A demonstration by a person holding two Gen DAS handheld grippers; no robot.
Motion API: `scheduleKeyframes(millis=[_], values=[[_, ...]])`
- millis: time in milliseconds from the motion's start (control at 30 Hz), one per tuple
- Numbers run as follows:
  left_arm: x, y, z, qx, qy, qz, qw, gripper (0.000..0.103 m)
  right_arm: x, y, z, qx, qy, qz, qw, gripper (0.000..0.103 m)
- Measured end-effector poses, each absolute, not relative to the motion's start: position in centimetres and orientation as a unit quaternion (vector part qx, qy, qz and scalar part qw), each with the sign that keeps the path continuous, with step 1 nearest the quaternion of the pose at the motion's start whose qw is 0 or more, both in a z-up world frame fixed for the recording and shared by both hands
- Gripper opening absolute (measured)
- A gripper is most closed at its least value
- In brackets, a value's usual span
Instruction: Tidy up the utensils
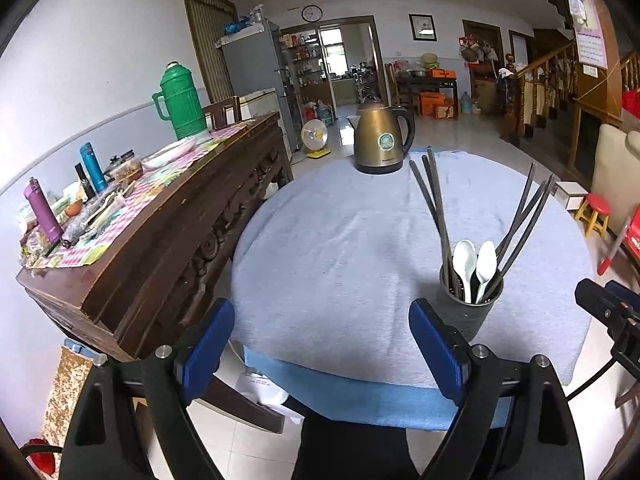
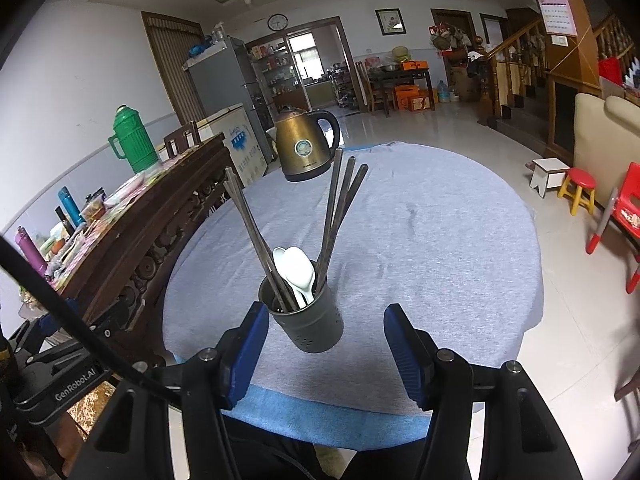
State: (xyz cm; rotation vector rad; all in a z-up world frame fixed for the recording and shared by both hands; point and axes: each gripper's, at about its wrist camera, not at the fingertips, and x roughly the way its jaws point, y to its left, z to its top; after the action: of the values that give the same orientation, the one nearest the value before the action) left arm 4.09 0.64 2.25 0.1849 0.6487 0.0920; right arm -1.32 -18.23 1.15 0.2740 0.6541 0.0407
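Pads first: the right gripper (image 2: 324, 356) has its blue pads apart and nothing is between them. The left gripper (image 1: 322, 344) stands wide apart too, and it is empty as well.

Just past the right gripper, a bit to its left pad's side, sits the dark cup (image 2: 306, 320) on the tabletop (image 2: 440, 240). From the left wrist view the same cup is just beyond that gripper's right pad, off to the side and not between the pads.

Inside the cup stand two white spoons (image 2: 298, 270) and some long dark chopsticks (image 2: 340, 204). The chopsticks lean out both ways like a fan.

I think the chopsticks are light, thin and stiff. They look smooth, so they may slip or spin; hold one near the middle, above the cup's rim. The spoons look hard and shiny and might break if dropped. Hold one by its bowl end, which sticks up. The cup could tip if pushed from the side, as it looks light.

Far back on the cloth stands a brown kettle (image 2: 306, 148), well apart from the cup.
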Motion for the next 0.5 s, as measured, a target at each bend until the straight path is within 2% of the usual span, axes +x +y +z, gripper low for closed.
scheduleKeyframes(millis=[500], values=[[3.7,2.0,1.7,0.091,0.316,0.066,0.942,0.089,-1.0,-17.1,1.0,0.128,0.327,0.019,0.936,0.064]])
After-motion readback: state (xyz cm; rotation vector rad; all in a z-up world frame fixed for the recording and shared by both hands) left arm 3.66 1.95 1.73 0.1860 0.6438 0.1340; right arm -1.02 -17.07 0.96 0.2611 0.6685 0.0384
